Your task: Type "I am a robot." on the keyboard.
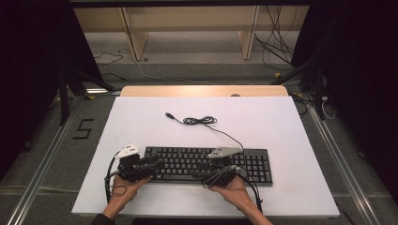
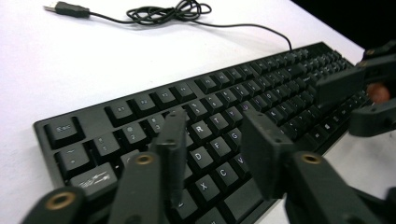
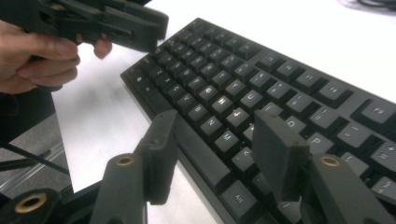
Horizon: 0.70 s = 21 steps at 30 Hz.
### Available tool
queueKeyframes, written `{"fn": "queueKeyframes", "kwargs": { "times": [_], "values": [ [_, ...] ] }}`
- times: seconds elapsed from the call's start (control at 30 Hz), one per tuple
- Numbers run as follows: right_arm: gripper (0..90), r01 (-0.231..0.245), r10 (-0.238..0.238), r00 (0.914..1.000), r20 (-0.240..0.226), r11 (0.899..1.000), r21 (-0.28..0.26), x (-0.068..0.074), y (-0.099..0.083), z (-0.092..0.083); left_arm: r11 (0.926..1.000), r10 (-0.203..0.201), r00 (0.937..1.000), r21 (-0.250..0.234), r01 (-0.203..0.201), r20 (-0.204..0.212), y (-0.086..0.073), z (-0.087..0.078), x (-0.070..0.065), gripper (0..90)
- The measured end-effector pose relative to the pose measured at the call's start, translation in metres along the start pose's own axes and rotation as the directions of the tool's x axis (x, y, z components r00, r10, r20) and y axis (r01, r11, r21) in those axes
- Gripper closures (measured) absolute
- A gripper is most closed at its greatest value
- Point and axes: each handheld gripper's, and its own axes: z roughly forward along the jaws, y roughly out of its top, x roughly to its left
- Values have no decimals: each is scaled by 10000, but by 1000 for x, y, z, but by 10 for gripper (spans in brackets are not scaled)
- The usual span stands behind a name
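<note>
A black keyboard lies across the near half of the white tabletop. Its thin black cable runs back to a loose coil and ends in a USB plug. My left gripper hovers over the keyboard's left end, open, with only keys beneath its jaws. My right gripper points left over the front middle rows, open and holding nothing. Each gripper view shows the other gripper farther off, the right one and the left one.
The table's near edge is close behind both hands. A wooden strip borders the far edge. Beyond it stand wooden shelf legs, with loose cables on the floor. Metal rails run along both sides of the table.
</note>
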Motion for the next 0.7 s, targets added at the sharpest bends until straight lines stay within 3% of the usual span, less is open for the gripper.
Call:
{"fn": "queueKeyframes", "kwargs": {
  "times": [0.43, 0.7],
  "values": [
    [422, 66, -63, 10000, 69, 9991, -423, -1, 0, -9, 9979, 384, 9992, 531, -378, -109, 9, 22, -2, 868],
    [397, 87, -77, 9998, 175, 9985, -546, -2, -1, -12, 9933, 485, 9987, 1061, -468, -136, 12, 37, -4, 888]
  ]
}}
